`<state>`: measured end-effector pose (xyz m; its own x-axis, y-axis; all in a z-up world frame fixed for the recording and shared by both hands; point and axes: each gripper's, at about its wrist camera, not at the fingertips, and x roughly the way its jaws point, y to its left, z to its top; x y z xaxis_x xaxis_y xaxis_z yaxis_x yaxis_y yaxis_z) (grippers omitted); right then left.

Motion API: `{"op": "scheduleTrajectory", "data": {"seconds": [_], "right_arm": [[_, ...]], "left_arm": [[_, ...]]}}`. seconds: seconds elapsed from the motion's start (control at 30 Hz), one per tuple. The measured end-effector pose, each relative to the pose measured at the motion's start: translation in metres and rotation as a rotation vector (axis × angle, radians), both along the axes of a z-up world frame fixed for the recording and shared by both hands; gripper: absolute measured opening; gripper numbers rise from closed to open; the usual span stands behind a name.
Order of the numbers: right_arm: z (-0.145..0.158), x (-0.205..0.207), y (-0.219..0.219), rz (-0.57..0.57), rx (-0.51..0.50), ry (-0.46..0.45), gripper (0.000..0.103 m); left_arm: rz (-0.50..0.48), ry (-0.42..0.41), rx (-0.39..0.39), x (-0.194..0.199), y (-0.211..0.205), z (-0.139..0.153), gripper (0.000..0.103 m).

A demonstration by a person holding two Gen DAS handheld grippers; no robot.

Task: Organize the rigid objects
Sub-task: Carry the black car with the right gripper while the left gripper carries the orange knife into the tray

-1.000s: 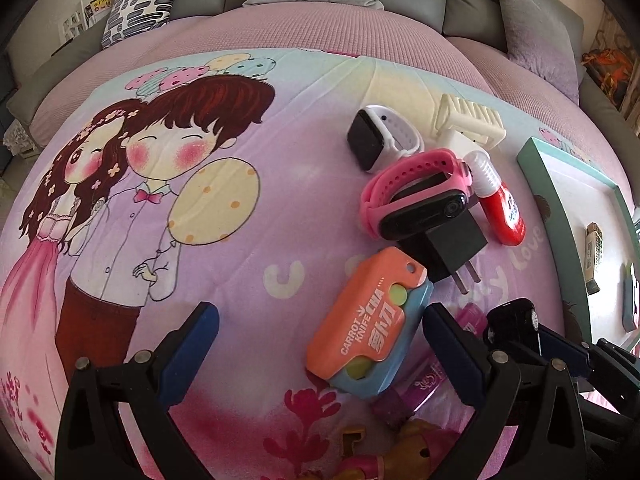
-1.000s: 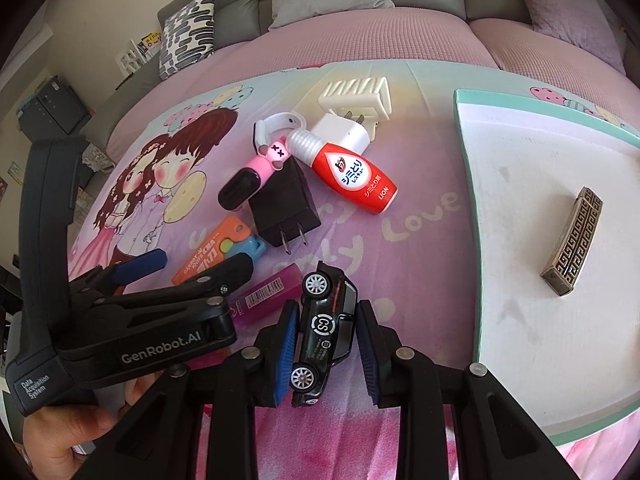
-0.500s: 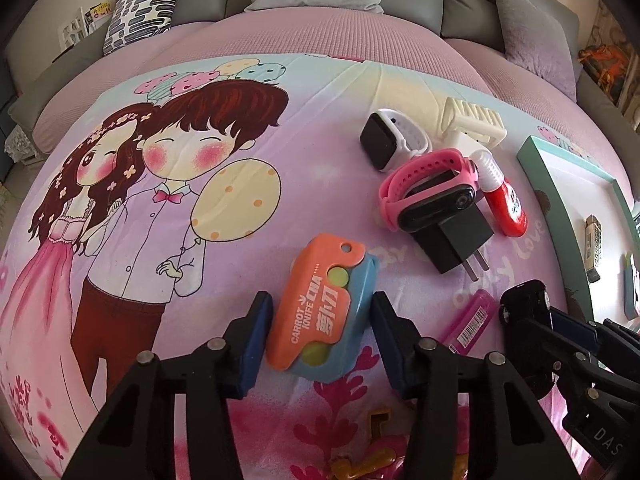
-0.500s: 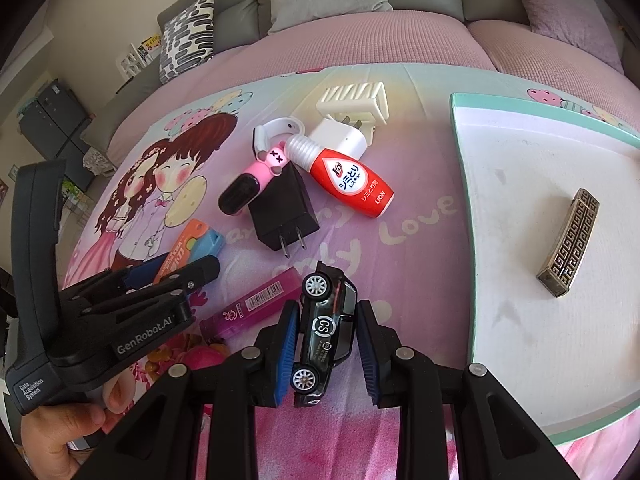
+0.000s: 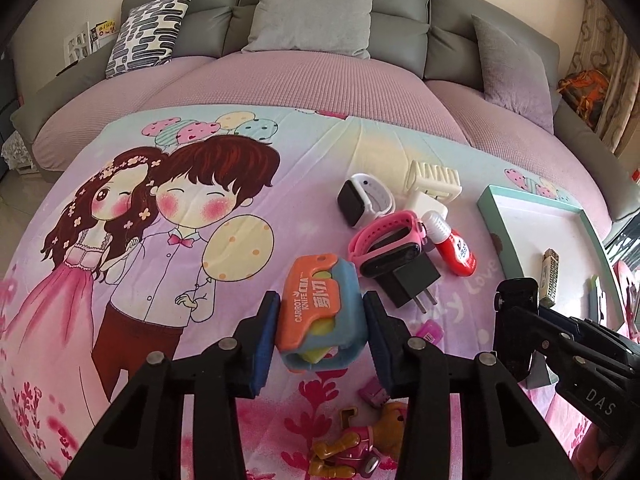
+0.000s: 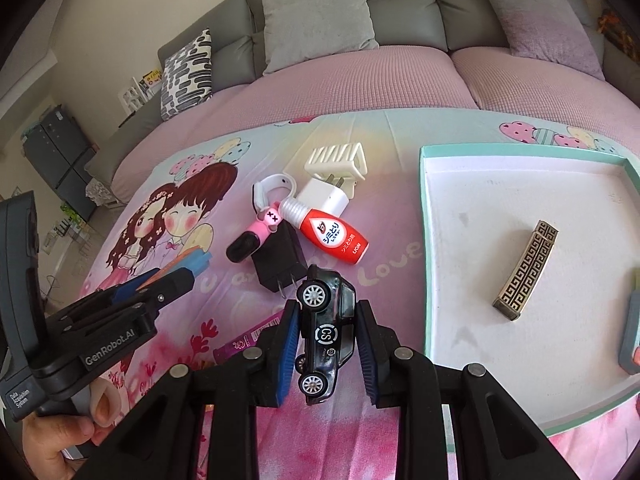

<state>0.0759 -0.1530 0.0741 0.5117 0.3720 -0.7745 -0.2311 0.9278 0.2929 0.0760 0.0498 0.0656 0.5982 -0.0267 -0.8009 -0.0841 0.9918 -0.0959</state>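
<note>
Your left tongs (image 5: 320, 330), wide open a second ago, are closing around the orange-and-blue knife case (image 5: 320, 312), and their pads now touch its sides. Your right tongs (image 6: 327, 336) stay clamped on the black toy car (image 6: 326, 332). Both loads look lifted off the bedspread (image 5: 120, 280), so both seem ready to carry. The teal tray (image 6: 426, 240) lies to the right of the right tongs, holding a brass handle (image 6: 526, 268). Ahead of the tongs, the watches, chargers and red bottle (image 6: 334, 234) wait in a cluster.

Home living room: grey sofa (image 5: 328, 36), cushions (image 5: 312, 12)
</note>
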Motion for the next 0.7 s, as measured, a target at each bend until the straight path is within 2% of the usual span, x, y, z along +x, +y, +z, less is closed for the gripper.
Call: {"op": "scheduleTrajectory", "data": {"seconds": [0.33, 0.7], "right_arm": [[0.016, -0.003, -0.024, -0.060, 0.000, -0.047, 0.030], [0.023, -0.005, -0.096, -0.242, -0.026, -0.060, 0.030]], "left_arm": [[-0.041, -0.067, -0.012, -0.008, -0.016, 0.025, 0.044], [-0.148, -0.083, -0.016, -0.002, -0.060, 0.038, 0.044]]}}
